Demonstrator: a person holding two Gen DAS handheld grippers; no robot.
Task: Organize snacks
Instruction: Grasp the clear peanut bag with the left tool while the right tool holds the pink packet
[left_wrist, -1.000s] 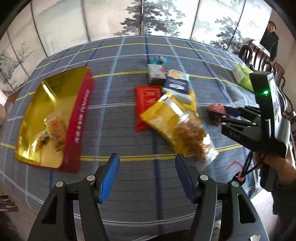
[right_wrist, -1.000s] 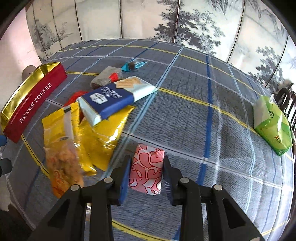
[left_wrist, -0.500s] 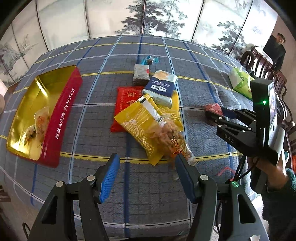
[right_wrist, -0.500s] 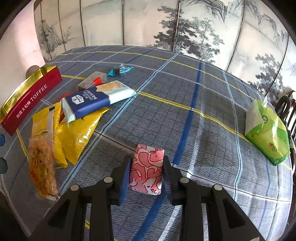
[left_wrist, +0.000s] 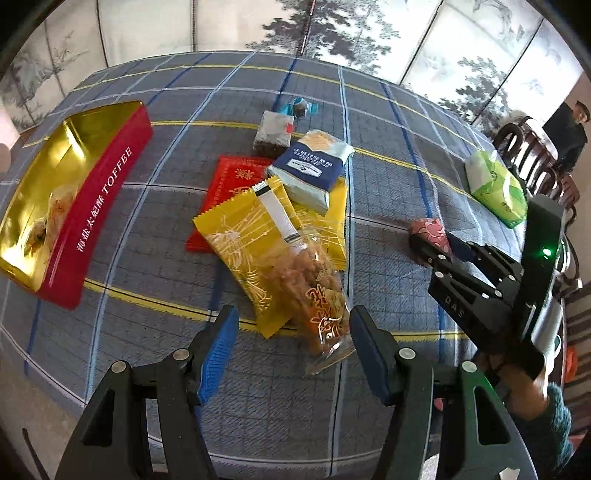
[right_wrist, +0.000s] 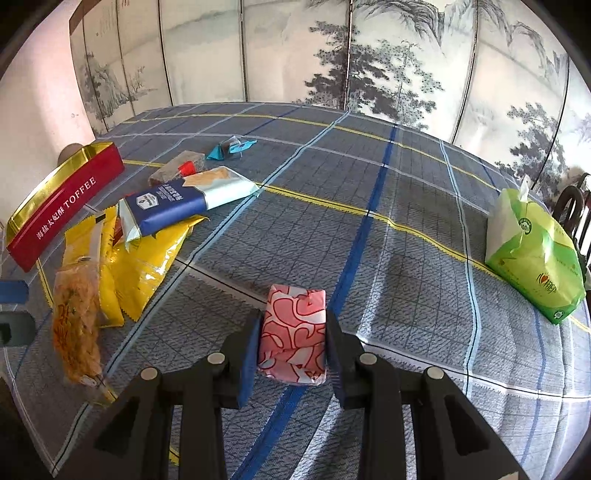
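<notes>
We find the left gripper (left_wrist: 291, 345) released, now nearer the peanut packet (left_wrist: 295, 266); the right gripper (right_wrist: 291, 341) keeps grasping the pink packet (right_wrist: 293, 338), undelivered.

This looks like a home dining room. A big round table (right_wrist: 369, 206) wears a blue-grey plaid cloth with yellow lines. Behind its far edge stands a folding screen (right_wrist: 369, 55) painted with ink pine trees. Dark carved wooden chairs (left_wrist: 532, 147) crowd the right side, where a green tissue pack (right_wrist: 532, 254) lies.
</notes>
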